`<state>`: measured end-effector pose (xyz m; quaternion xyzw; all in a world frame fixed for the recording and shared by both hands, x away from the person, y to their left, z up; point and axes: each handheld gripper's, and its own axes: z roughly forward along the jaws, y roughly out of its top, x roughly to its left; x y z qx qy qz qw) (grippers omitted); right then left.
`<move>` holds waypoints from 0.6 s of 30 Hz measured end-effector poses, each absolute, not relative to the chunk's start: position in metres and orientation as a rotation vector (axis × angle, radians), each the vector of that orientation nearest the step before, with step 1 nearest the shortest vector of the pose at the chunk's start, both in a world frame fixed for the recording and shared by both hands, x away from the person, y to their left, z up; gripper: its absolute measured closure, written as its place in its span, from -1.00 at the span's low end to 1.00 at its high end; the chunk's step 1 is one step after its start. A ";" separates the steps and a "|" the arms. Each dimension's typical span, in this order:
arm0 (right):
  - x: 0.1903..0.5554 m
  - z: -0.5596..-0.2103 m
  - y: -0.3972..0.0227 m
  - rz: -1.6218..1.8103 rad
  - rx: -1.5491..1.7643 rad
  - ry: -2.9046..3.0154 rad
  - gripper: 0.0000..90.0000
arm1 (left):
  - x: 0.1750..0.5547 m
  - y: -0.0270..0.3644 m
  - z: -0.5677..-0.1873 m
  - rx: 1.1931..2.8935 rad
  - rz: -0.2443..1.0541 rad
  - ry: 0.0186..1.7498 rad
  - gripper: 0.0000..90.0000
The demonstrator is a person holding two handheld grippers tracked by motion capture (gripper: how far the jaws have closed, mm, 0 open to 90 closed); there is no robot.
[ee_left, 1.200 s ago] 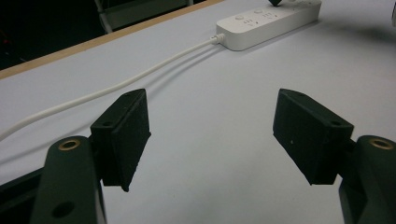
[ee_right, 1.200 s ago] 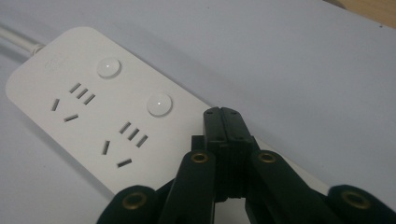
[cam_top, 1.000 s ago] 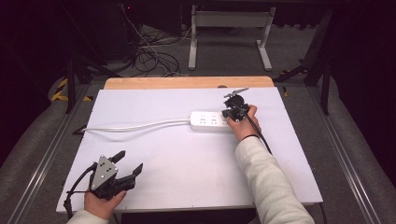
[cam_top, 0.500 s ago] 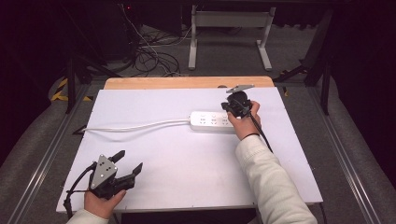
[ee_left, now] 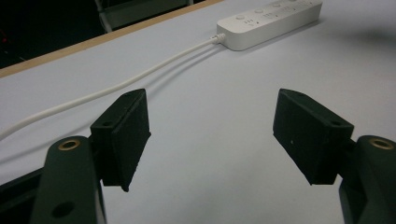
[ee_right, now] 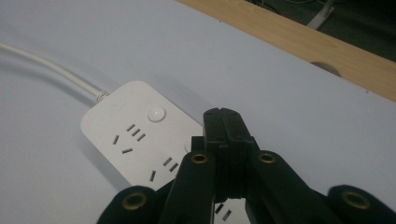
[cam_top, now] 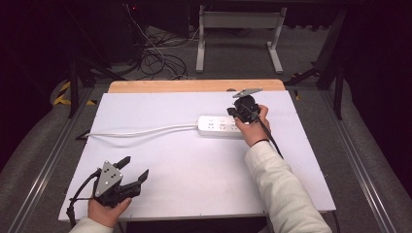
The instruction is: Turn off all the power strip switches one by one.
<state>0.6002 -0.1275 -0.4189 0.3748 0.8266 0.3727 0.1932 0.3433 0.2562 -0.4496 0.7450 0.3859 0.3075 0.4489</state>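
Right gripper view: right tool (ee_right: 227, 122) pressed together, tip over power strip (ee_right: 135, 135), apparently pressing a switch button; next, push straight down. Left tool (ee_left: 212, 135) spread, idle.

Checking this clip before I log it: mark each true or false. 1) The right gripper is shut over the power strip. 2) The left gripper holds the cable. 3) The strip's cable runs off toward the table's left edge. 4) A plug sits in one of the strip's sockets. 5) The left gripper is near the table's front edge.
1) True: the right gripper has its jaws together, above the power strip.
2) False: the left gripper is open with nothing between its jaws; the cable lies farther back on the table.
3) True.
4) False: the sockets in view are empty.
5) True: it is by the front left corner of the table.
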 end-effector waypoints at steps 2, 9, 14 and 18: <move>0.601 -0.421 -0.126 1.043 1.045 2.331 1.00 | 0.343 0.256 -0.450 1.844 0.760 0.956 -0.38; 0.604 -0.435 -0.112 1.038 1.022 2.364 1.00 | 0.343 0.256 -0.450 1.843 0.758 0.955 -0.38; 0.608 -0.441 -0.109 1.015 1.032 2.369 1.00 | 0.344 0.256 -0.450 1.844 0.758 0.953 -0.38; 0.609 -0.443 -0.109 1.026 1.040 2.370 1.00 | 0.344 0.257 -0.450 1.852 0.753 0.952 -0.38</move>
